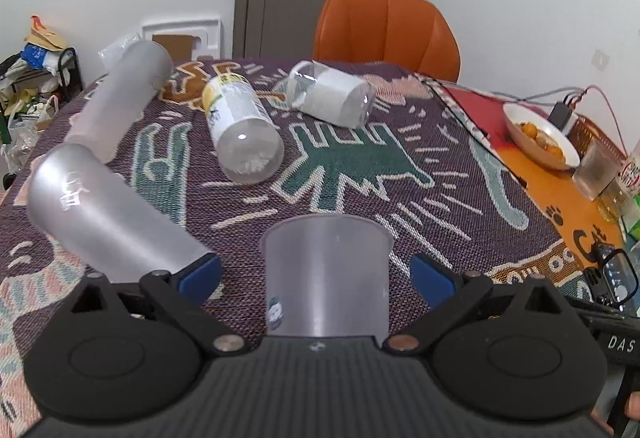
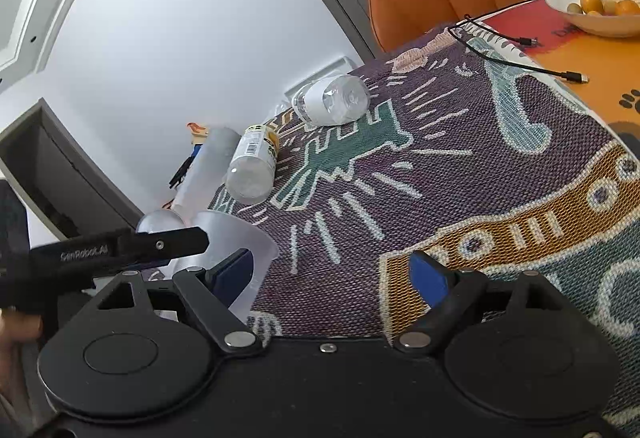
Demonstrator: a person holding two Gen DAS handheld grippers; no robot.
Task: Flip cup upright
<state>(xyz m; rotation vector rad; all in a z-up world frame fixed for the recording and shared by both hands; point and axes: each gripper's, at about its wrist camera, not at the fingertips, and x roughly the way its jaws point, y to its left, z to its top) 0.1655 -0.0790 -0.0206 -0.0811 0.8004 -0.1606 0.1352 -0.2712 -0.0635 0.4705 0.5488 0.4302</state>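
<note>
Between the spread blue pads of the left gripper stands the frosted cup, rim up, untouched by either pad; jaws released, likely since it stands alone. Beyond the cup, bottles lie toppled. Right gripper beside the cup, jaws wide, empty.

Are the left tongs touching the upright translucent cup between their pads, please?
Apart. The left wrist view shows patterned tablecloth on both sides between the blue pads of the left tongs and the translucent cup.
</note>
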